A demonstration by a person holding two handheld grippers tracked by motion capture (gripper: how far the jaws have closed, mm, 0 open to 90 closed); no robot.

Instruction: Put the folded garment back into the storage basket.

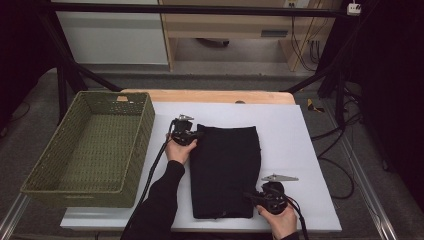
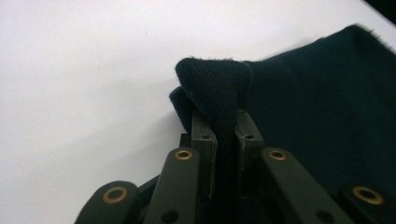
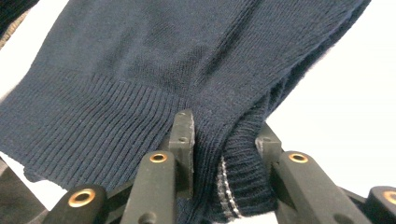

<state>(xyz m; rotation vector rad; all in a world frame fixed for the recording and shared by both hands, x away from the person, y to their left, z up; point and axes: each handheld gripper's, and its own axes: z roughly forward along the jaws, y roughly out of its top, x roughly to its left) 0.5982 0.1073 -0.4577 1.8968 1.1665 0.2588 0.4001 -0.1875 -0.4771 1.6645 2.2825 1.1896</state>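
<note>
Dark navy ribbed sweater (image 1: 226, 170); olive-green woven basket (image 1: 90, 150); white table cover (image 1: 300, 150).

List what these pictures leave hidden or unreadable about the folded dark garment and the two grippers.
- Garment, high view: too dark to show folds or knit.
- Left gripper, its own view: the pinched corner hides the jaw tips.
- Right gripper, its own view: ribbed hem lies between the jaws; whether they clamp it is unclear.
- Basket, high view: near wall hides part of the floor.
</note>
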